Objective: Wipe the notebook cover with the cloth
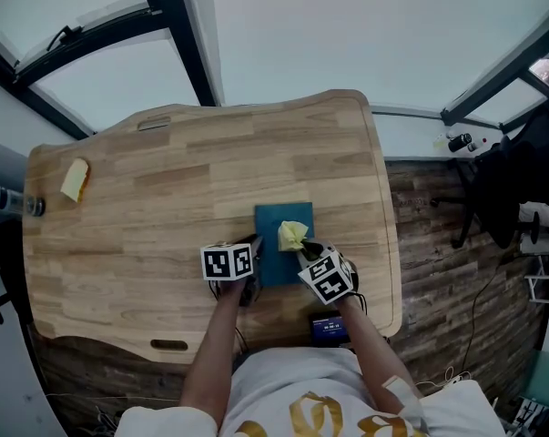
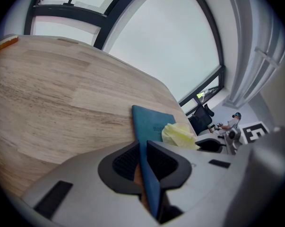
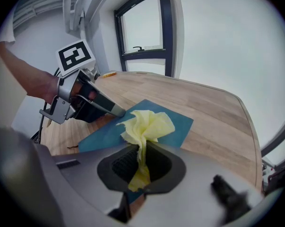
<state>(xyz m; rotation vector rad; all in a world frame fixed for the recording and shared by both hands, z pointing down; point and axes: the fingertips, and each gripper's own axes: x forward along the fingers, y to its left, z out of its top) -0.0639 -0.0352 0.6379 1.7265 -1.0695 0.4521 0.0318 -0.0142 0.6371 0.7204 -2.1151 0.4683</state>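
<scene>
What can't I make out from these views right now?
Print on the notebook cover: left gripper view, blurred, partly behind the cloth.
Cover under the cloth: every view, hidden by the bunch the right hand-held gripper holds.
Yellow item at the table's left: head view, too small.

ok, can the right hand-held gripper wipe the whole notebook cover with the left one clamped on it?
Probably mostly. The left hand-held gripper pinches only the notebook edge; the cloth in the right hand-held gripper is over the bare cover. Only the strip by the left jaws looks blocked.
</scene>
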